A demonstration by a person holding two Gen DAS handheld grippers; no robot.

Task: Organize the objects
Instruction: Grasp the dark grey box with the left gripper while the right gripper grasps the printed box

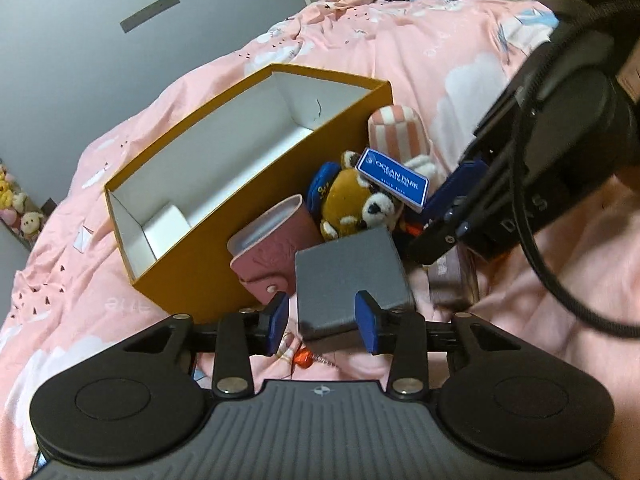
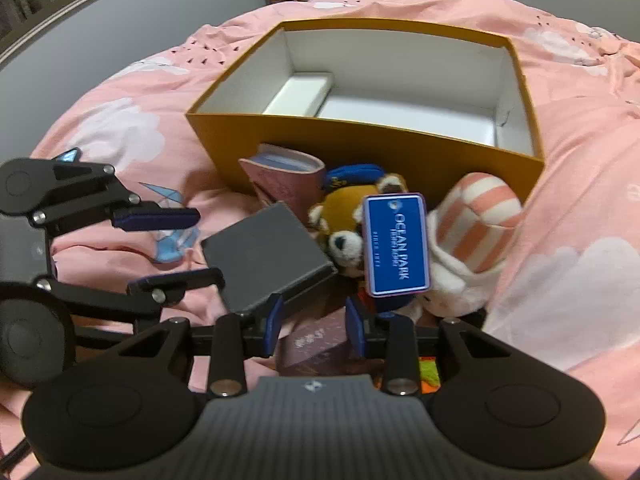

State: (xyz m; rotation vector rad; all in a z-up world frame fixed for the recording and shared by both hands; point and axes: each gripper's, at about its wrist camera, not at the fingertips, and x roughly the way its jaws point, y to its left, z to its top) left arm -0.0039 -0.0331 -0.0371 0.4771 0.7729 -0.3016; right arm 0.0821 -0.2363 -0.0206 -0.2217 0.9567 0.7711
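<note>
Your yellow box sits open on the pink bed cover. Inside it you have only a small white box, lying flat in one end corner against the white lining; the rest of the floor of the yellow box is bare.

The loose things are piled against the near outer wall of the yellow box. A pink card holder leans on that wall. Beside it lies a red panda plush with a blue cap, and past that a pink-and-white striped plush touches the same wall near its corner.

Your right gripper has its fingers spread, with nothing between them. A blue Ocean Park tin stands up just past its right finger, in front of the panda; whether it touches that finger, you cannot tell.

Your left gripper has its fingers apart on either side of a grey box, which lies just in front of the card holder. Whether the pads press the grey box, the views do not settle.
</note>
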